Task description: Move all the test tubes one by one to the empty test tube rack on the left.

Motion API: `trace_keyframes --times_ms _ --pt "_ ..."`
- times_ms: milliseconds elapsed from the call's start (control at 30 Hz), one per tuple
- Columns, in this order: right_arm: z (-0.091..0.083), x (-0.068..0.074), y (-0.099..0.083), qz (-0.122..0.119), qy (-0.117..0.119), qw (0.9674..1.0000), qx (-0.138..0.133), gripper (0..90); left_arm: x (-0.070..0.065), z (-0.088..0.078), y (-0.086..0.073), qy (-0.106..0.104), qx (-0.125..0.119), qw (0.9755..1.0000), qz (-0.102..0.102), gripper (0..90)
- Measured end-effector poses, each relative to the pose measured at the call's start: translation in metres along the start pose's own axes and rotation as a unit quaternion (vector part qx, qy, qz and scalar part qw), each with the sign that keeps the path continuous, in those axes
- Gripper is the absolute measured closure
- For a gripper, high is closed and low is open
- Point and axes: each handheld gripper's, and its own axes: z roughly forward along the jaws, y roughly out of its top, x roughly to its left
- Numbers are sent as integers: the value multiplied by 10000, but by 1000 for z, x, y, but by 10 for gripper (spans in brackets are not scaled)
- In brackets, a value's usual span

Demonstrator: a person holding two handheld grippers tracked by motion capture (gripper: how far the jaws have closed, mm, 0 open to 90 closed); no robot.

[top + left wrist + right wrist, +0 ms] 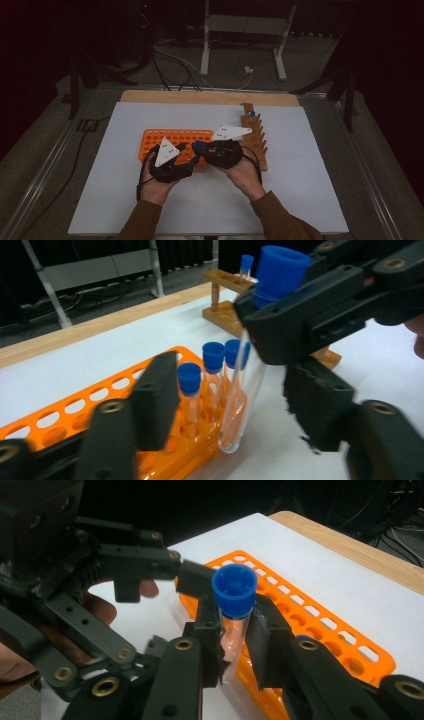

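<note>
The right gripper is clamped on a clear test tube with a blue cap, the pads pressing the glass just below the cap. The tube hangs upright, or nearly so, off the near end of the orange tube rack, with its rounded bottom just beside the rack's edge; whether it touches the white table mat cannot be told.

The left gripper has not taken hold. Its jaws stand on either side of the tube's lower half, partly drawn in — gaps show between both pads and the glass in the left gripper view.

In the high view the two grippers meet nose to nose over the right-hand end of the rack, the left gripper on the left and the right gripper on the right, each carried in one of the person's hands.

Three further blue-capped tubes stand upright in the rack's end holes, directly behind the held tube in the left gripper view. The remaining visible holes of the rack are unfilled.

A wooden tube stand lies to the right of the rack — one capped tube sits at its far end. Mat and stand rest on a wooden tabletop.
</note>
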Motion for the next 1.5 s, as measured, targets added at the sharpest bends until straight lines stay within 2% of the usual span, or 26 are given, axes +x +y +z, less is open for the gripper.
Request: trace_keyframes --times_ms 133,300,433,567,733,967,1233,1500 --pt "2 1 1 -21 19 10000 3 765 -1 0 -1 -122 12 9999 88 609" --pt "3 2 2 -34 39 10000 12 766 -2 0 -2 -122 38 9996 253 772" --pt "4 2 1 -29 50 10000 3 745 0 0 -3 -143 36 9995 288 779" --pt "0 -1 1 93 2 9999 -119 617 4 0 -4 -80 53 9996 260 780" --pt "-10 -9 -1 192 -102 9994 -273 454 12 0 -6 77 11 9999 116 780" --pt "-20 -18 -7 275 -412 9981 -356 258 19 5 -9 230 -72 9997 21 780" --pt "-29 -30 -19 395 -622 9967 -349 218 26 15 -13 377 -110 9992 -56 780" --pt "-41 -39 -29 489 -768 9951 -398 197 31 27 -21 453 -2 9988 -166 780"
